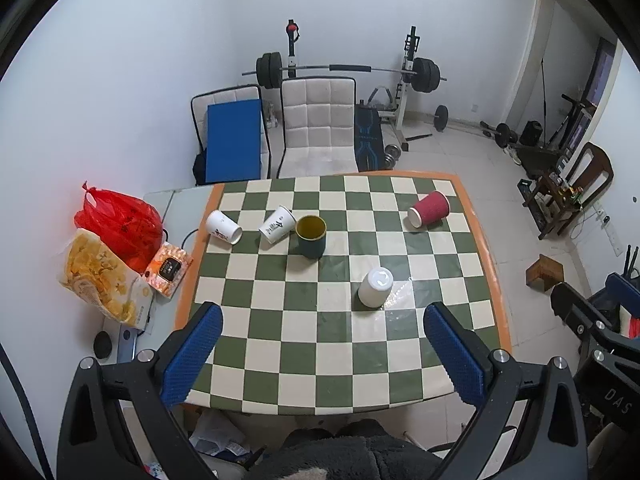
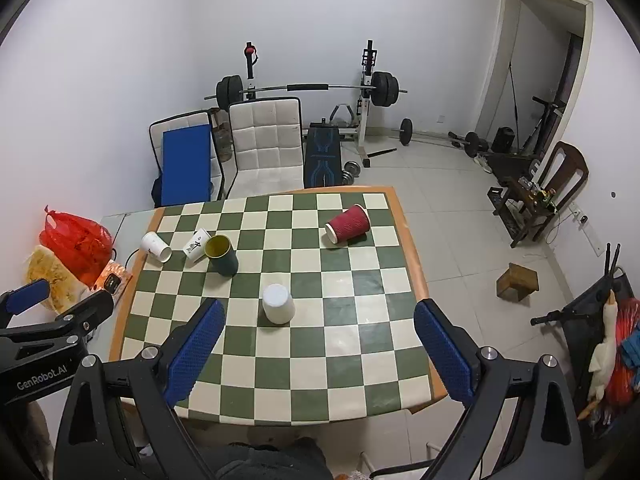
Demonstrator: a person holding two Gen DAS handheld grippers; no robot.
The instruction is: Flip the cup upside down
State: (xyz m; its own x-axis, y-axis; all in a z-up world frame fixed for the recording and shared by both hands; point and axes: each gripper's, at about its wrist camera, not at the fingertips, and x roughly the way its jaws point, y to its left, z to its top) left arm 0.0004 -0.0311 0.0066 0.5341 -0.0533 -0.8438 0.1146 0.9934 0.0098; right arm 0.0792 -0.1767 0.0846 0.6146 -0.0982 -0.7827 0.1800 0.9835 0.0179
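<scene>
A green-and-cream checkered table (image 1: pixel 304 320) (image 2: pixel 360 364) holds several cups. A plain white cup (image 1: pixel 375 286) (image 2: pixel 278 303) stands upside down near the middle. A dark green cup with a yellow inside (image 1: pixel 311 236) (image 2: pixel 222 255) stands upright. A red ribbed paper cup (image 1: pixel 429 209) (image 2: pixel 347 225) lies on its side at the far right. Two white printed paper cups (image 1: pixel 223 227) (image 1: pixel 277 224) (image 2: pixel 156 246) (image 2: pixel 196 245) lie on their sides at the far left. My left gripper (image 1: pixel 322 354) and right gripper (image 2: pixel 320 350) are both open and empty, above the table's near edge.
A red plastic bag (image 1: pixel 118 222), a yellow snack bag (image 1: pixel 102 278) and an orange box (image 1: pixel 168 268) sit on a side table at the left. Two white chairs (image 1: pixel 318 124) and a barbell rack stand behind. A small wooden stool (image 2: pixel 517 281) is on the floor at the right.
</scene>
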